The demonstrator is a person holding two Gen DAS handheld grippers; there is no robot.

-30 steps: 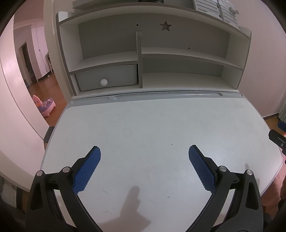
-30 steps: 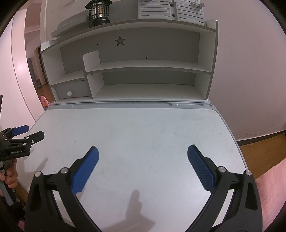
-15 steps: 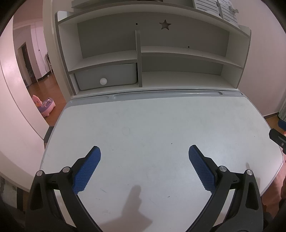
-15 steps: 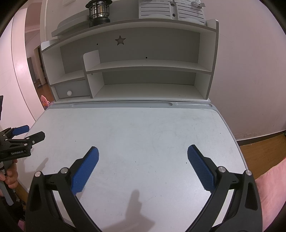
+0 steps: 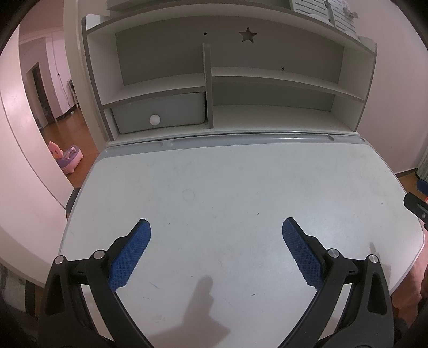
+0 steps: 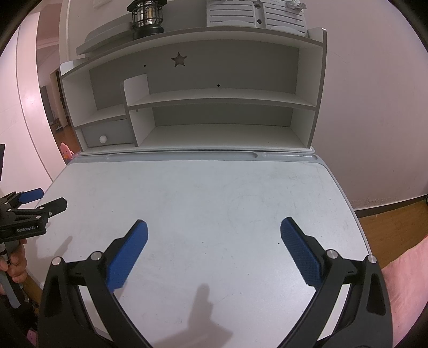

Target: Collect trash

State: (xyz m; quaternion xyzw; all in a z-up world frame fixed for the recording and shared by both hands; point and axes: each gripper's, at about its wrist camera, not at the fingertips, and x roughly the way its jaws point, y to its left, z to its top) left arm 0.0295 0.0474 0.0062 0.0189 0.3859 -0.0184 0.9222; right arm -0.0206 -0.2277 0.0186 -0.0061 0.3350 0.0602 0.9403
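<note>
Although the task is to collect trash, no trash shows in either view, so where it lies cannot be told from here. On the left, the left tongs [image 5: 216, 250] hang wide apart and empty over the near part of the worktop [image 5: 240, 187], a hand [image 6: 16, 263] gripping their handle in the right wrist view. The right tongs [image 6: 214, 247] are likewise spread wide and hold nothing, poised above the same bare surface. The likeliest trouble, as a guess, is a wasted search: with both cameras aimed at the worktop and the shelf unit [image 6: 307, 88], anything on the floor or off to the sides would be missed, and a blind swing outward could knock the two tools together, since they sit near each other. As for containers, the shelf compartments appear empty; the grey drawer [image 5: 160, 111] low on the left is closed, its contents hidden; a lantern [image 6: 146, 16] stands on top.
</note>
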